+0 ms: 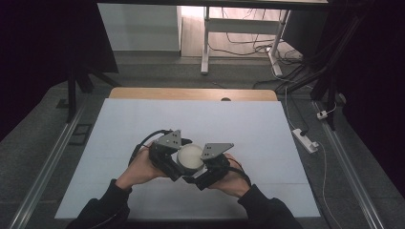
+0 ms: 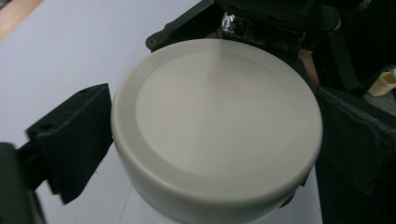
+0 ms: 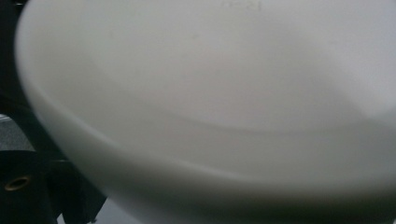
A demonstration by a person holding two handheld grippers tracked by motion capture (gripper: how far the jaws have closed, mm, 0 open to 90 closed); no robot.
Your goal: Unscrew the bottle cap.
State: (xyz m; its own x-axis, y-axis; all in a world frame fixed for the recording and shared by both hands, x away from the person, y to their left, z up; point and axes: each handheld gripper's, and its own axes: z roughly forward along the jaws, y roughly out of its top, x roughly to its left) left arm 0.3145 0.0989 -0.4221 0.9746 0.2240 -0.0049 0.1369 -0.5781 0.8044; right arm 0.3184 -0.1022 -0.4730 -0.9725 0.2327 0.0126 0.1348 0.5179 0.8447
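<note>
The round off-white plastic container (image 1: 190,158) sits between my two tongs, over the near middle of the white desk (image 1: 143,124). In the left gripper view its smooth, flat, circular face with a raised rim (image 2: 217,126) points at the camera, so it is tipped on its side or held base-out. I cannot tell whether it touches the desk or is lifted.

My left tongs (image 2: 205,135) are spread wide around it: one black jaw lies just beside the left edge, the other against the right edge, so they pinch the container across its full width. In the high view my left tongs (image 1: 173,160) come in from the left, grey three-cornered plate on top, left hand (image 1: 138,171) behind them, black cable looping back.

My right tongs (image 1: 203,168) come in from the right, touching or just beside the container's near-right side, right hand (image 1: 230,182) behind. In the right gripper view the pale curved wall (image 3: 210,102) is very close and blurred, with a black jaw part at the lower left. I cannot tell whether these tongs are spread or pressed onto it.

Beyond the desk: a wooden far edge (image 1: 191,94), grey floor, a white power strip (image 1: 305,140) at right, and a white table frame (image 1: 205,43) farther back.
</note>
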